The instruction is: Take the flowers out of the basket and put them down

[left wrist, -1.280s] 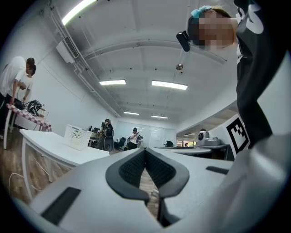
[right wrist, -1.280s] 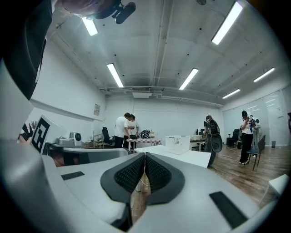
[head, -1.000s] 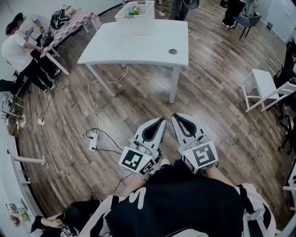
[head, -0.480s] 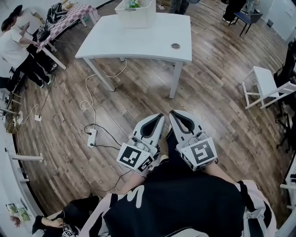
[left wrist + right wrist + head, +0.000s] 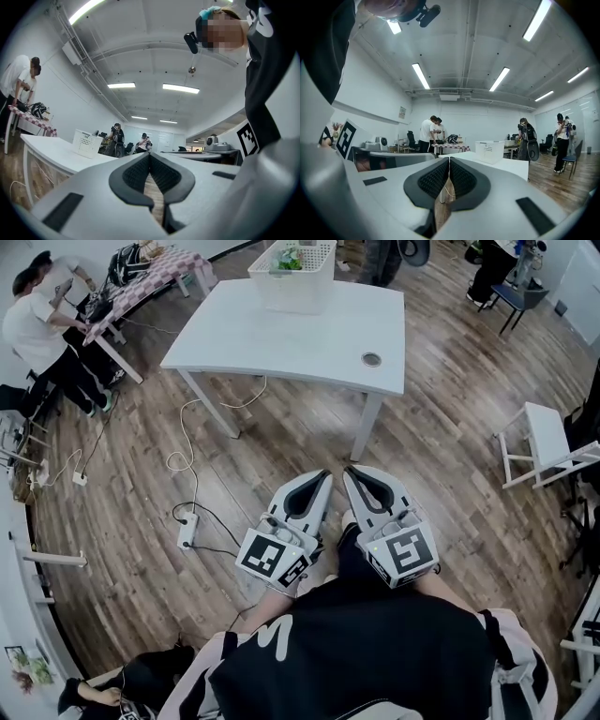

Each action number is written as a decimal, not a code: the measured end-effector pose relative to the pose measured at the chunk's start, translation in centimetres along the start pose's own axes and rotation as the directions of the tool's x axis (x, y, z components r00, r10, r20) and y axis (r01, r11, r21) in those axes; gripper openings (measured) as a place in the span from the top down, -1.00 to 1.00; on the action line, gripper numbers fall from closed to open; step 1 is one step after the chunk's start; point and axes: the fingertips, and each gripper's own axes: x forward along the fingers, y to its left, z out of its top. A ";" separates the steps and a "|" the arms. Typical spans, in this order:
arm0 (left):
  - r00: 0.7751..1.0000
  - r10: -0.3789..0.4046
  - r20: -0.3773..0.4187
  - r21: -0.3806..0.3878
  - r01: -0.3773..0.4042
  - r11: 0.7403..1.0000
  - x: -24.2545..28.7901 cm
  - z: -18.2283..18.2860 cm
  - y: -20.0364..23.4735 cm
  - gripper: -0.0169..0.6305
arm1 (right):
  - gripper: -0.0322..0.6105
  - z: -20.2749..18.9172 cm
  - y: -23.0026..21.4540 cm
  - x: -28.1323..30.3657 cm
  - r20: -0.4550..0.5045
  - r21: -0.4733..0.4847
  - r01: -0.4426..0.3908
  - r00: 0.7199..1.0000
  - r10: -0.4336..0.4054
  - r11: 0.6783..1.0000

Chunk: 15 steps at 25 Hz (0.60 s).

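A white slotted basket stands at the far edge of a white table, with green flowers showing over its rim. Both grippers hang low in front of my body, well short of the table and above the wooden floor. My left gripper is shut with nothing between its pads. My right gripper is likewise shut and empty. The left gripper view shows the basket far off on the table beyond the left gripper. The right gripper view shows the basket beyond the right gripper.
A round grommet sits in the tabletop. On the floor to the left lie a power strip and cables. A white stool stands at the right. People work at a cloth-covered table at the far left.
The head view has shifted, so the table and basket now sit a little further right. Both grippers stay shut and held together low in front of me.
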 end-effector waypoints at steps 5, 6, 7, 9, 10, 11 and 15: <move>1.000 0.005 0.011 0.011 -0.005 1.000 4.0 0.9 2.6 0.93 | 0.84 0.7 -3.7 3.2 0.016 -0.003 -0.010 1.000 0.010 1.000; 1.000 0.003 0.010 0.012 -0.004 1.000 4.8 0.9 3.1 0.93 | 0.84 0.7 -4.4 3.8 0.016 -0.002 -0.012 1.000 0.012 1.000; 1.000 0.002 0.008 0.012 -0.002 1.000 5.6 1.0 3.5 0.93 | 0.84 0.8 -5.2 4.4 0.015 0.001 -0.013 1.000 0.013 1.000; 1.000 0.002 0.004 0.012 -0.002 1.000 7.3 1.1 4.3 0.93 | 0.84 0.9 -6.6 5.5 0.013 0.008 -0.016 1.000 0.016 1.000; 1.000 0.002 0.003 0.013 -0.002 1.000 8.1 1.1 4.7 0.93 | 0.84 0.9 -7.4 6.0 0.012 0.011 -0.017 1.000 0.017 1.000; 1.000 0.003 0.002 0.013 -0.003 1.000 8.8 1.2 5.1 0.93 | 0.84 0.9 -8.1 6.5 0.011 0.015 -0.018 1.000 0.018 1.000; 1.000 0.014 -0.005 0.010 -0.014 1.000 11.6 0.9 6.3 0.93 | 0.84 0.7 -10.8 8.1 0.009 0.022 -0.032 0.999 0.032 0.999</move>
